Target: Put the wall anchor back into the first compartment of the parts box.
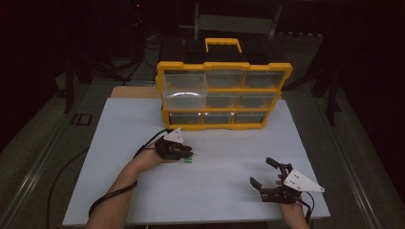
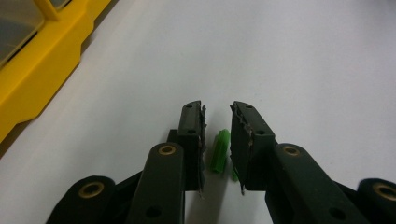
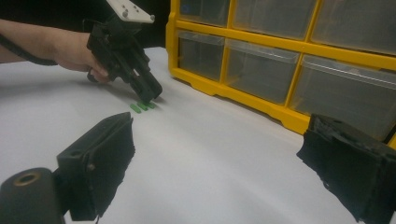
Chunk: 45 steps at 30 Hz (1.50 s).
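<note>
1. A dark room is seen around a white table [image 1: 143,191].
2. A yellow drawer organizer [image 1: 224,93] with clear drawers is placed at the far side of the table; its upper left drawer is pulled out.
3. The right gripper [image 1: 267,172] is held near the front right edge, with its jaws spread wide and nothing between them.
4. The left gripper [image 2: 218,135] is lowered to the table in front of the organizer, its jaws narrowly apart.
5. Small green pieces [image 2: 219,150] are lying on the table; one is between the left jaws, but contact with the pads cannot be confirmed.
</note>
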Each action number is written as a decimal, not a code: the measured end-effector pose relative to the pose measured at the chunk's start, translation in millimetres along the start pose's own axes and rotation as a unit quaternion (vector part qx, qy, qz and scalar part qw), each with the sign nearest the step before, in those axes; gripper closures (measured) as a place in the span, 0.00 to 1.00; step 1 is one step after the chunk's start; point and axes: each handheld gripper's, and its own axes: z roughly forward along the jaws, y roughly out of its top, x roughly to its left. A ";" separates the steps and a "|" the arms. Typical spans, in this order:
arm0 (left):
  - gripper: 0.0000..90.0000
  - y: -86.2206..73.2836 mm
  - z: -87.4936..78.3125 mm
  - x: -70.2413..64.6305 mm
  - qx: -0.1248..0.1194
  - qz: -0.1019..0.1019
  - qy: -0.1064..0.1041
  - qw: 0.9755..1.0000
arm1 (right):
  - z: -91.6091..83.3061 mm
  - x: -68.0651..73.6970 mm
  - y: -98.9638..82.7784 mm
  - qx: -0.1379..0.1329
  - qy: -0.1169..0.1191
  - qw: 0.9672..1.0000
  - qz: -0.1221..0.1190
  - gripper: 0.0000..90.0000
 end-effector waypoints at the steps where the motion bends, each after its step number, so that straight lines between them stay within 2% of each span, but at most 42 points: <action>1: 0.85 0.2 0.8 0.3 0.003 0.000 -0.001 1.000 | -0.1 0.0 -0.1 0.000 0.000 1.000 0.001 0.10; 5: 0.87 0.8 1.6 0.4 0.004 -0.004 -0.003 1.000 | -0.2 -0.1 -0.1 0.000 -0.001 1.000 0.000 0.10; 7: 0.87 0.1 3.2 0.7 0.008 -0.006 -0.012 1.000 | -0.3 0.0 0.0 0.000 -0.001 1.000 0.002 0.10; 8: 0.88 -0.2 3.8 0.0 0.013 -0.002 -0.006 1.000 | -0.2 0.0 0.0 0.000 -0.001 1.000 0.002 0.10; 13: 0.93 -1.0 4.3 1.6 0.016 0.003 -0.010 1.000 | -0.2 -0.5 -0.2 0.001 -0.001 1.000 0.001 0.10; 16: 0.93 -0.6 3.2 2.4 0.020 0.016 -0.011 1.000 | -0.1 -0.6 -0.2 0.001 -0.001 1.000 0.002 0.10; 19: 0.94 1.4 -0.2 2.3 0.021 0.007 -0.019 1.000 | -0.2 -0.7 0.0 -0.001 -0.002 1.000 0.003 0.10; 21: 0.94 3.5 -4.8 0.9 0.020 0.017 -0.019 0.999 | -0.7 -1.0 0.1 -0.001 -0.003 1.000 0.005 0.10; 24: 0.94 4.8 -7.5 0.7 0.016 0.016 -0.020 1.000 | -0.9 -1.3 -0.1 -0.002 -0.003 1.000 0.006 0.10; 25: 0.94 8.7 -16.8 -1.0 0.006 0.017 -0.017 1.000 | -1.0 -1.5 -0.2 -0.002 -0.003 1.000 0.006 0.10; 27: 0.94 11.6 -23.9 -2.9 0.002 0.016 -0.017 1.000 | -1.2 -1.6 -0.1 -0.003 -0.006 1.000 0.007 0.10; 35: 0.94 19.7 -45.0 -13.2 0.009 0.021 -0.031 0.999 | -2.1 -2.3 0.3 -0.004 -0.007 1.000 0.009 0.10; 40: 0.94 29.9 -65.2 -23.0 0.012 0.026 -0.038 0.999 | -1.9 -1.8 0.7 -0.006 -0.007 1.000 0.010 0.10; 45: 0.94 42.3 -83.4 -32.2 0.005 0.035 -0.041 0.999 | -2.1 -2.0 0.9 -0.006 -0.007 1.000 0.009 0.10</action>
